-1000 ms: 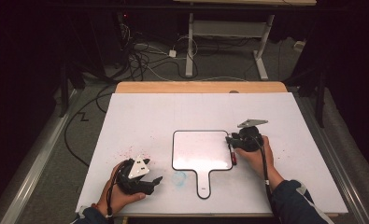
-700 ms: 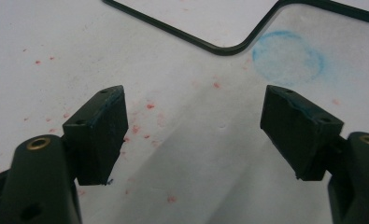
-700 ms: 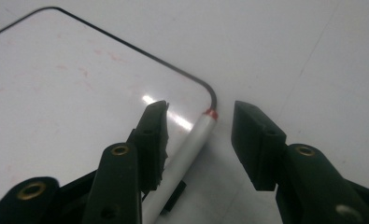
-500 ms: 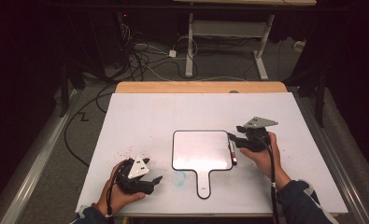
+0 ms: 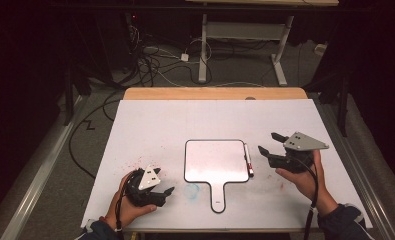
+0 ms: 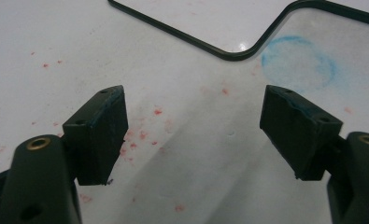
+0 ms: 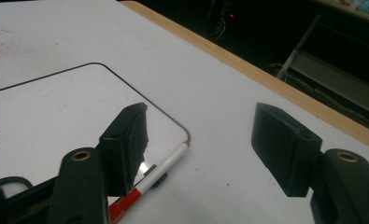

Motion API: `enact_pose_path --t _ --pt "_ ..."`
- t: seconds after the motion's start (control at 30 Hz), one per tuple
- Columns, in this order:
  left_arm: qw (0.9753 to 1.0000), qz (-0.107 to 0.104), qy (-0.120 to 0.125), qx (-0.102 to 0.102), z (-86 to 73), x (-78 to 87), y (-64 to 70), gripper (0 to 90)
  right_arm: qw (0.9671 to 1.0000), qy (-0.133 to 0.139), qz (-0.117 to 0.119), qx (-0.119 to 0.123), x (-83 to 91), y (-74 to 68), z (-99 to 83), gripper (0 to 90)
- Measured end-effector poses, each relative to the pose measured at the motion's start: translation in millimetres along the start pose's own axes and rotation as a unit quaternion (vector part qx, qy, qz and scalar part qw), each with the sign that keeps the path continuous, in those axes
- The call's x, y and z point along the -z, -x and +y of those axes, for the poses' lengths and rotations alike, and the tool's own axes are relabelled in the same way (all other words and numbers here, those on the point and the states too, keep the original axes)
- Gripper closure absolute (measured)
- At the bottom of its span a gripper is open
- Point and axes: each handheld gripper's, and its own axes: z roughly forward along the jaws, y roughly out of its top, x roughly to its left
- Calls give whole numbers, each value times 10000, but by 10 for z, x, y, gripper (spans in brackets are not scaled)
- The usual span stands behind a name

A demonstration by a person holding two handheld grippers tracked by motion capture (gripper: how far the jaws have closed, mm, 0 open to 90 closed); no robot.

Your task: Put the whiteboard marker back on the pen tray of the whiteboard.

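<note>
A small white paddle-shaped whiteboard [image 5: 216, 161] with a dark rim lies flat in the middle of the table, its handle toward the person. A white marker with a red cap [image 5: 248, 160] rests along the board's right edge; in the right gripper view the marker [image 7: 155, 175] lies just past the jaws, beside the board's corner [image 7: 56, 112]. My right gripper [image 5: 271, 144] hovers open to the right of the marker, holding nothing. At the table's front left my left gripper [image 5: 164, 186] is open and empty, low over the table, with the board's rim [image 6: 229, 52] ahead of it.
The white tabletop [image 5: 215, 120] carries red speckles [image 6: 145, 135] and a blue ring smudge [image 5: 191, 190] near the board's handle; that smudge [image 6: 298, 65] also appears ahead of the left jaws. A wooden strip [image 5: 215, 93] edges the far side. Cables and desk legs [image 5: 203, 45] sit on the floor beyond.
My right gripper has drawn back to the right, away from the board's edge, leaving the marker lying beside the board. The left gripper has stayed put.
</note>
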Motion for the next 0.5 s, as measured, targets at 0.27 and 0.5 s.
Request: enact_pose_path --t 0.27,0.5 --pt "10000 32 12 20 -3 8 0 226 9998 138 -74 123 271 22 -113 334" --pt "10000 36 6 35 -2 2 -10 226 9994 219 -122 242 396 22 -271 311"
